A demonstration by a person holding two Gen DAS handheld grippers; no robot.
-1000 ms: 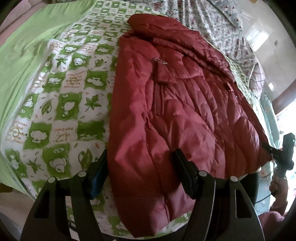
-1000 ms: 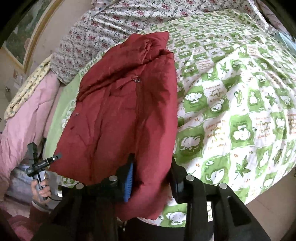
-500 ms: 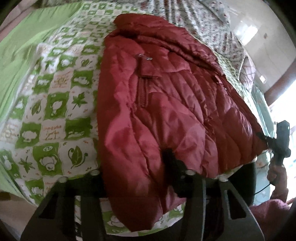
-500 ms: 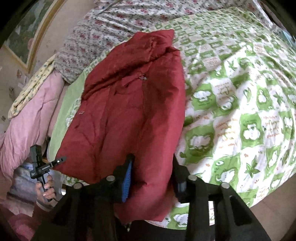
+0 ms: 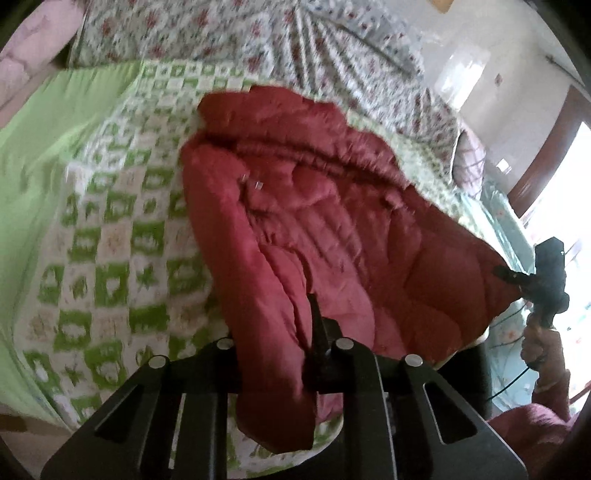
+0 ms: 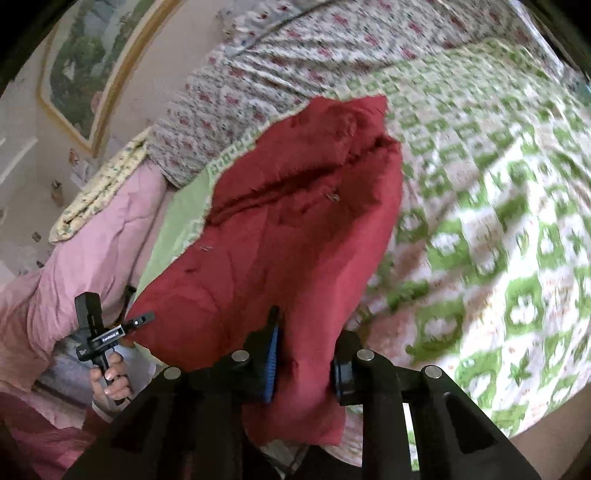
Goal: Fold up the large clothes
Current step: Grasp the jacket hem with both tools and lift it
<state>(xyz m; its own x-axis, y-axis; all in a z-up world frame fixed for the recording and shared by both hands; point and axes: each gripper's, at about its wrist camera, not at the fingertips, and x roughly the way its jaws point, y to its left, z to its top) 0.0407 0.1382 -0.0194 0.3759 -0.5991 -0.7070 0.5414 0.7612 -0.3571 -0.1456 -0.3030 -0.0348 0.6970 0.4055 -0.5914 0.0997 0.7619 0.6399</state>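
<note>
The left tool is clamped on one bottom corner of the red jacket, the right tool on the other, both at the near edge of the bed. The jacket lies lengthwise over a green-and-white checked bedspread, collar toward a floral quilt. A framed picture hangs on the wall. Lettering on the left tool's body is too small to read. Each hand grips its handle upright.

A home bedroom: quilted bed, floral bedding, framed painting.
</note>
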